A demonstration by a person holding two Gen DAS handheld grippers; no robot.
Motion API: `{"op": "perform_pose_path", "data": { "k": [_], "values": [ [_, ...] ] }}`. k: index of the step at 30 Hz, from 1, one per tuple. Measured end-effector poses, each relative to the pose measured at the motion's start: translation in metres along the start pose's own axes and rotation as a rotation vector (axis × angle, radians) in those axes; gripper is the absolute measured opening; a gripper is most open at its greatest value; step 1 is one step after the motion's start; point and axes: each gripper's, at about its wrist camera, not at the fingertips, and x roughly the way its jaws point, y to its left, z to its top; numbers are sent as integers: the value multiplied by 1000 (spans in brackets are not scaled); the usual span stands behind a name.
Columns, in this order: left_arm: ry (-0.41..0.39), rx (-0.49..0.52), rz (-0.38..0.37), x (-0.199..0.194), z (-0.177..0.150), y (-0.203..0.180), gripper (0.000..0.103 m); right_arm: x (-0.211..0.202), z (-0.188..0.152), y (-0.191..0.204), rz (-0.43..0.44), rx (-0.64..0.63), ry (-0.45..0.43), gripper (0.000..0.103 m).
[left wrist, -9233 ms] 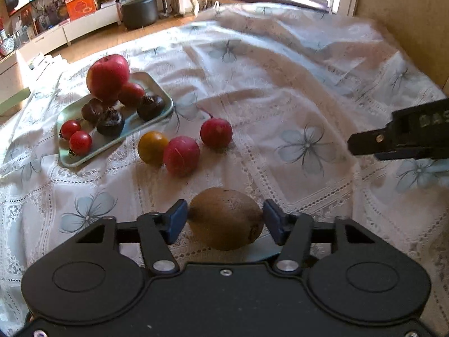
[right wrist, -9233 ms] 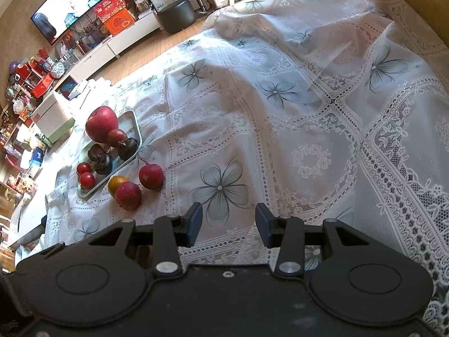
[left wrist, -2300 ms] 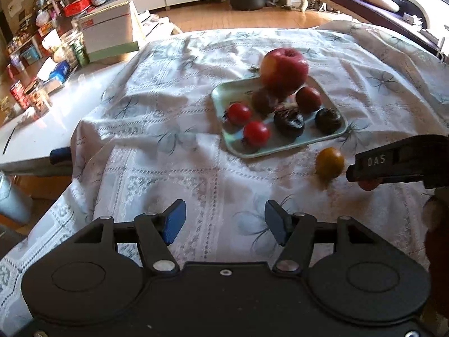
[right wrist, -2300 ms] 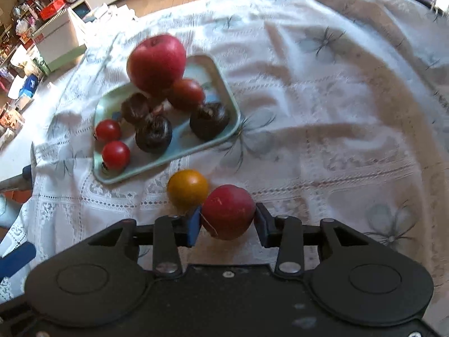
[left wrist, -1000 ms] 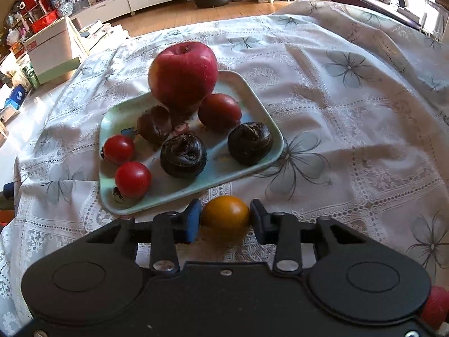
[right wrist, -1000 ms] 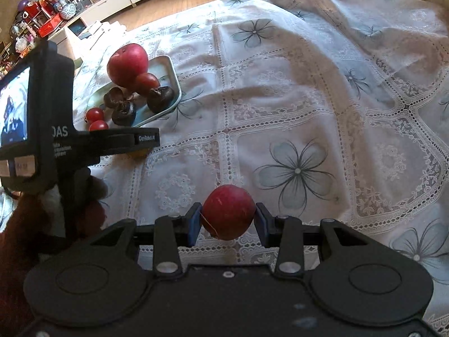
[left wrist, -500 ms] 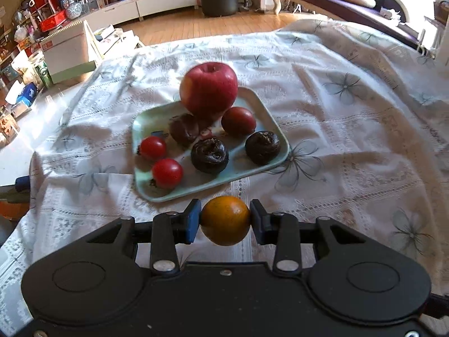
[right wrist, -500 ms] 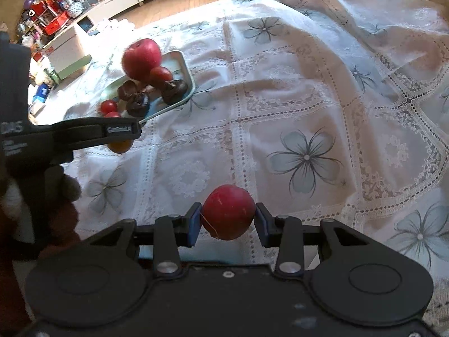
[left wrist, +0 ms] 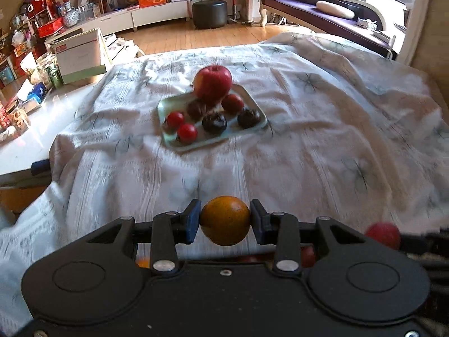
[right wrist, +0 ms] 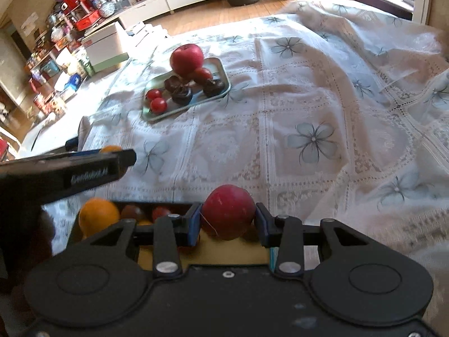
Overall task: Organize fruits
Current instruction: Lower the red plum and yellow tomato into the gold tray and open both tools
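Observation:
My left gripper (left wrist: 226, 221) is shut on a small orange-yellow fruit (left wrist: 226, 216), held above the white flowered cloth. My right gripper (right wrist: 228, 220) is shut on a round red fruit (right wrist: 228, 207). Under it lies a dark-rimmed box (right wrist: 157, 204) holding an orange (right wrist: 98, 216) and a few small fruits. The pale green tray (left wrist: 254, 104) sits farther back with a big red apple (left wrist: 212, 84), two small tomatoes and several dark fruits. In the right wrist view the left gripper (right wrist: 112, 157) reaches in from the left. The red fruit (left wrist: 383, 234) shows blurred at the left wrist view's lower right.
The lace tablecloth (right wrist: 308, 98) covers the whole table, with folds at the far right. The table's left edge (left wrist: 25, 151) drops off beside a cluttered floor with a white carton (left wrist: 80, 53). A hand holds the left gripper at the lower left of the right wrist view.
Both grippers have drawn back and up from the tray with their fruits, so the tray looks smaller. The box of fruit has come into view under the right gripper.

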Motion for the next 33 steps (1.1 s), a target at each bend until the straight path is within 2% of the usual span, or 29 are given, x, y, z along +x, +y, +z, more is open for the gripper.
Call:
{"op": "perform_pose_path", "data": {
  "k": [7, 13, 28, 33],
  "values": [
    [-8, -13, 14, -18, -48, -5, 46, 3, -34, 6, -37, -26, 25, 42],
    [13, -24, 22, -16, -69, -9, 46, 11, -46, 18, -62, -78, 34, 42],
    [26, -47, 42, -14, -82, -4, 47, 19, -52, 23, -77, -107, 62, 42],
    [19, -54, 41, -16, -82, -3, 47, 15, -53, 26, -92, -122, 35, 42]
  ]
}}
